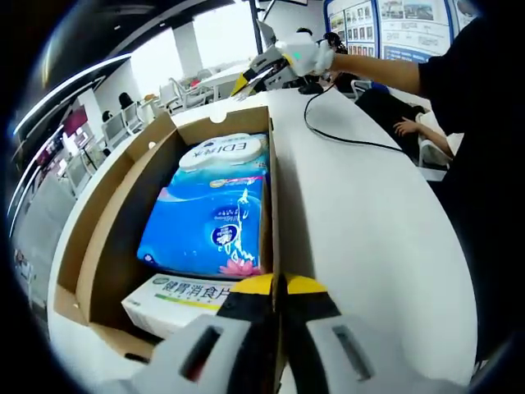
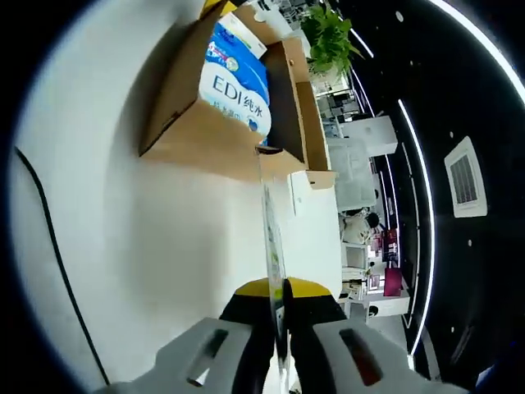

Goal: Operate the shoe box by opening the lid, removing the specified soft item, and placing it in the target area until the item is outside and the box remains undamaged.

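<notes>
Here, the left claw (image 1: 277,286) pinched the box (image 1: 111,205) wall; the blue tissue pack (image 1: 209,226) lay inside, just ahead. The right claw (image 2: 277,289) pinched a clear sheet (image 2: 271,230) over the worktop (image 2: 164,246). Advisable: steady the wall gently, avoiding tearing.

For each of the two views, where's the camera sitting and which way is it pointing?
Left gripper view: rides the left gripper, jaws closed on the cardboard box wall, looking along the box over the blue tissue pack; the right gripper and the person's forearm show beyond.
Right gripper view: rides the right gripper, jaws pinching a clear thin strip, facing the box's outer side.
Shared: box, tissue pack, white table.
</notes>
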